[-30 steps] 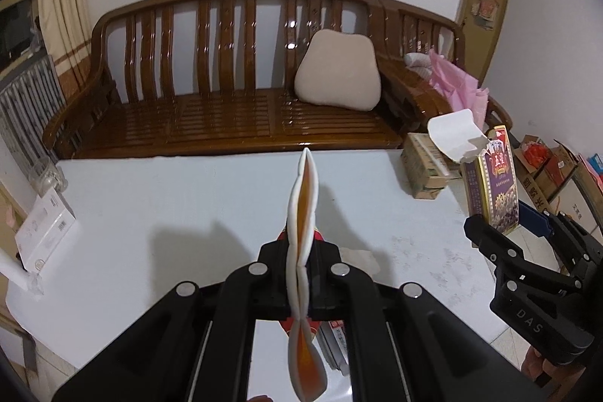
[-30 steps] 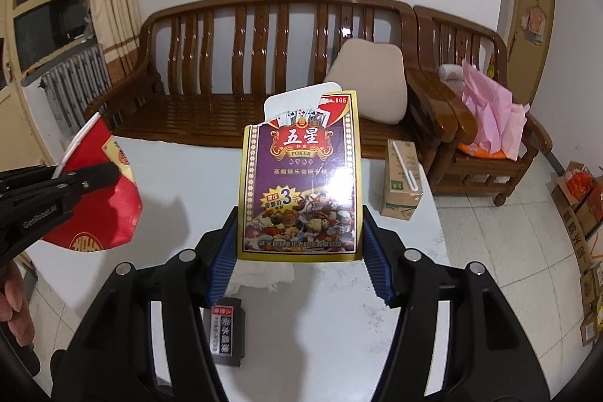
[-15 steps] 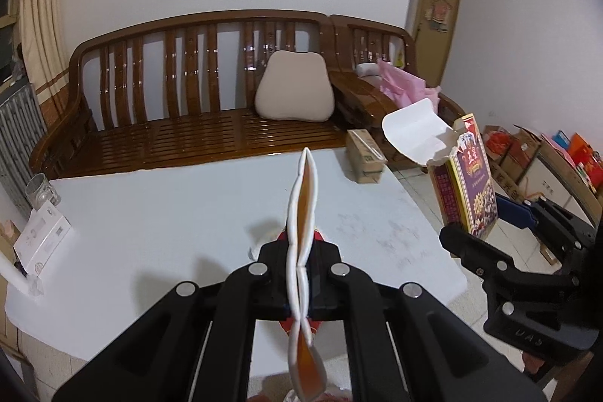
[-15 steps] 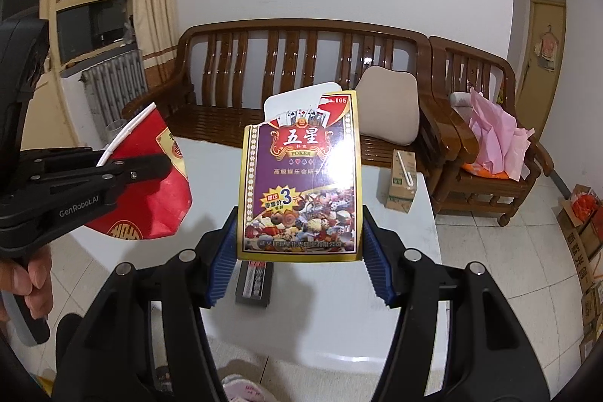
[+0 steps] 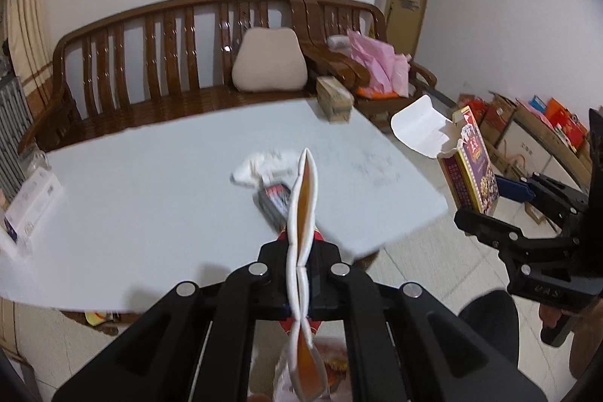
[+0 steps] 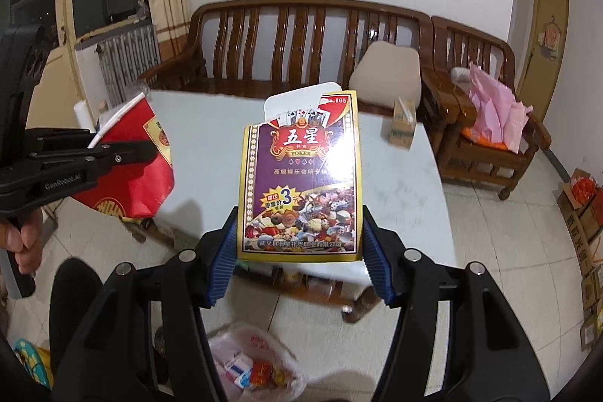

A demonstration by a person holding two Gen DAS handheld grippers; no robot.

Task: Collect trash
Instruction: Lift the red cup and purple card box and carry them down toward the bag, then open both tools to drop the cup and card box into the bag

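Hovering above the trash bag [image 6: 256, 368] at six o'clock, right fingers [image 6: 301, 266] clamp the card box [image 6: 301, 176]; left fingers [image 5: 299, 274] pinch the flattened paper cup [image 5: 301, 213]. Centre both before releasing.

The purple card box [image 6: 299, 176] pinched in the right claw [image 6: 297, 247] reads "五星" in gold over a "POKER" banner, with ".165" at its top corner, a big "3" in a yellow price burst, and Chinese lines too small to make out. The body of the left claw [image 6: 150, 149] carries pale lettering that looks like "GenRobot.AI". In the left wrist view, the body of the right claw shows raised letters, roughly "DAS".
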